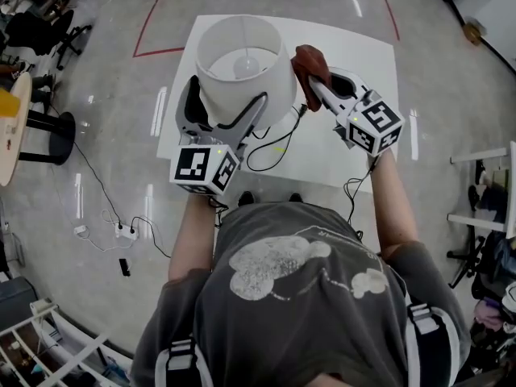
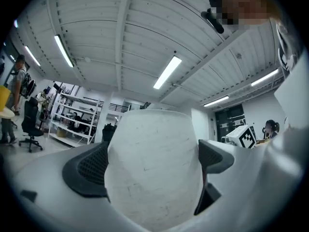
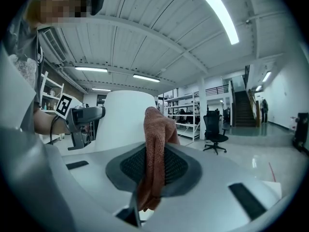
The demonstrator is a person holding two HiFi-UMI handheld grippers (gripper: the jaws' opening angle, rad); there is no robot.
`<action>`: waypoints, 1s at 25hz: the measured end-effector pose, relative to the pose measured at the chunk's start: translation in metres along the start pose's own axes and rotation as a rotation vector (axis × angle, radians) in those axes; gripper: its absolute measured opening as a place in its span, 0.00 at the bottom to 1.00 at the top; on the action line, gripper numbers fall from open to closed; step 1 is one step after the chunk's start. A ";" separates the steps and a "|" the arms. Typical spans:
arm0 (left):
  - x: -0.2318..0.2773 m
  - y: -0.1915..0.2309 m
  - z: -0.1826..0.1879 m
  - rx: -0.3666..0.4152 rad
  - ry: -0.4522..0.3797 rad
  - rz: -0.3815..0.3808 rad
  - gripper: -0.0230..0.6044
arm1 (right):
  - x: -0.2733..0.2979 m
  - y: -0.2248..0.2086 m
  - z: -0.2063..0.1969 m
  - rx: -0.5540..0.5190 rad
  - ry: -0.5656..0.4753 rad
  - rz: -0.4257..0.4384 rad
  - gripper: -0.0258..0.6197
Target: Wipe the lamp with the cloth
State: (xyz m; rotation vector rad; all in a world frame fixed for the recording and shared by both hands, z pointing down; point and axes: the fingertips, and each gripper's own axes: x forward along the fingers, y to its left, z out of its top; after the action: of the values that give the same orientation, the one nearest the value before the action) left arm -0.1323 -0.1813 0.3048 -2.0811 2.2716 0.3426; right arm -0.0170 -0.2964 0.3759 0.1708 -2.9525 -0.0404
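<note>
A lamp with a white drum shade (image 1: 242,59) stands on a white table (image 1: 359,43). My left gripper (image 1: 226,110) clasps the shade from the near side, one jaw against each side of it. In the left gripper view the shade (image 2: 154,139) fills the gap between the dark pads (image 2: 89,170). My right gripper (image 1: 316,85) is shut on a reddish-brown cloth (image 1: 309,61), held just right of the shade; whether it touches I cannot tell. In the right gripper view the cloth (image 3: 155,144) sticks up from the pinched jaws, with the shade (image 3: 126,117) behind it to the left.
The lamp's black cable (image 1: 270,147) loops on the table toward the near edge. On the floor at left lie a power strip and cords (image 1: 125,232). A round table (image 1: 12,127) and office chairs (image 1: 40,31) stand far left; a rack (image 1: 484,208) stands at right.
</note>
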 end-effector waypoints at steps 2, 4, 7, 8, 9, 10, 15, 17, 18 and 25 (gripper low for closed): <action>0.002 0.000 0.000 0.004 -0.003 0.008 1.00 | 0.002 0.000 0.000 -0.006 0.001 0.013 0.13; 0.003 0.001 0.000 0.004 -0.003 0.006 1.00 | 0.003 0.000 0.003 -0.013 -0.002 0.020 0.13; 0.000 0.001 0.000 0.001 0.001 -0.004 1.00 | 0.004 -0.003 0.011 -0.027 -0.018 0.021 0.13; -0.001 0.001 0.000 0.000 0.002 -0.015 1.00 | 0.005 -0.004 0.015 -0.033 -0.026 0.019 0.13; -0.002 0.001 0.000 -0.002 0.004 -0.032 1.00 | 0.005 -0.006 0.021 -0.038 -0.037 0.017 0.13; -0.003 0.002 0.000 -0.005 0.008 -0.052 1.00 | 0.006 -0.009 0.028 -0.041 -0.049 0.015 0.13; -0.003 0.009 0.001 -0.014 0.045 -0.174 1.00 | 0.021 -0.012 0.065 -0.042 -0.142 0.008 0.13; -0.003 0.013 0.001 -0.020 0.057 -0.220 1.00 | 0.030 -0.003 0.076 -0.062 -0.168 0.016 0.13; -0.003 0.016 0.002 -0.024 0.061 -0.241 1.00 | 0.036 0.003 0.081 -0.078 -0.172 0.020 0.13; 0.003 0.040 0.005 -0.047 0.086 -0.329 1.00 | 0.063 0.009 0.090 -0.100 -0.146 -0.015 0.13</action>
State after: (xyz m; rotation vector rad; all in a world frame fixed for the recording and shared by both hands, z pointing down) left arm -0.1723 -0.1799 0.3045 -2.4842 1.9270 0.2965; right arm -0.0956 -0.2933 0.2996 0.1834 -3.0856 -0.2115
